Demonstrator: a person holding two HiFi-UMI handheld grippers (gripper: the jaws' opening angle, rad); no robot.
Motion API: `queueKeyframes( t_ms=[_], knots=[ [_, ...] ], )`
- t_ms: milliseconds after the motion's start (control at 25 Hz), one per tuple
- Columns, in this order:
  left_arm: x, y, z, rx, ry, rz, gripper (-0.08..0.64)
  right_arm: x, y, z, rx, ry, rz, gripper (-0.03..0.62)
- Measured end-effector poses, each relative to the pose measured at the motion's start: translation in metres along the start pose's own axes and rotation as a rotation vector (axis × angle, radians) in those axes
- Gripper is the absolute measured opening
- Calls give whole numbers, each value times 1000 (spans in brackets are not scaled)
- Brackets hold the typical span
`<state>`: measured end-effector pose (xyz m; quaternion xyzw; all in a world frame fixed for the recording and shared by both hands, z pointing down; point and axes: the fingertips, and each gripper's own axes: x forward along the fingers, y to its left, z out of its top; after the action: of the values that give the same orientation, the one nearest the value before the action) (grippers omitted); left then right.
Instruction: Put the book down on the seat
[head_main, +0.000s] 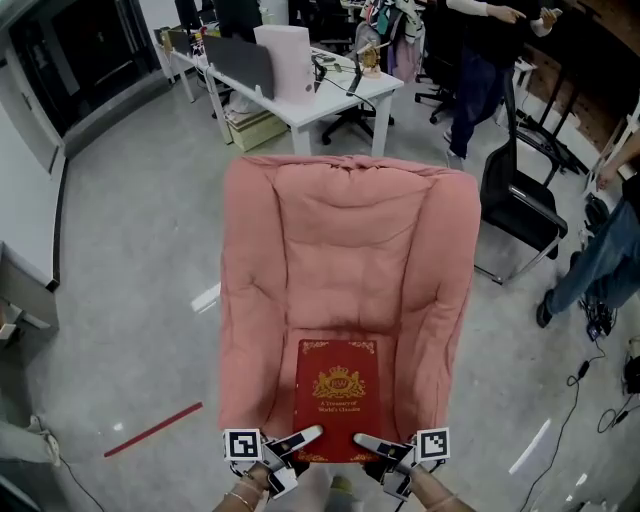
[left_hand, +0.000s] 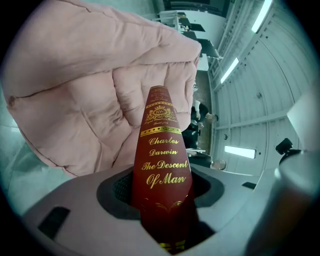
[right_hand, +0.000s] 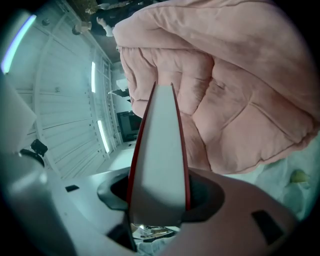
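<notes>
Left tool (head_main: 300, 438) and right tool (head_main: 372, 444) each pinch the book (head_main: 337, 398) at its near edge. Lower it level onto the pink seat (head_main: 345, 295), then open both tools together.

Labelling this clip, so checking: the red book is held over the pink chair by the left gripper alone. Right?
No, both grippers hold it. The right gripper view shows the right gripper clamped on the red book at its page edge; the left gripper grips its spine. It is over the pink chair.
</notes>
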<state>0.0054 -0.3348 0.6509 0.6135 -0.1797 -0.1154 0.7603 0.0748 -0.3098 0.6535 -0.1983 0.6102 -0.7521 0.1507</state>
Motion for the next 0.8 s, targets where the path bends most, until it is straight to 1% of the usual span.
queueKeyframes(
  t_ms=[80, 280, 400, 520, 680, 800],
  knots=[
    [3, 8, 7, -14, 4, 13, 241, 4, -7, 6, 15, -6, -9, 255],
    [9, 28, 20, -10, 22, 18, 241, 11, -28, 16, 18, -17, -28, 255],
    [15, 43, 28, -21, 29, 27, 241, 14, -43, 26, 29, -22, -44, 255],
    [22, 56, 36, -36, 27, 40, 241, 17, -56, 36, 18, -26, -53, 255],
    [27, 70, 43, -60, 30, 47, 241, 22, -70, 41, 55, -26, -63, 255],
    [32, 81, 51, -69, 26, 47, 241, 28, -83, 50, 61, -23, -67, 255]
  ],
)
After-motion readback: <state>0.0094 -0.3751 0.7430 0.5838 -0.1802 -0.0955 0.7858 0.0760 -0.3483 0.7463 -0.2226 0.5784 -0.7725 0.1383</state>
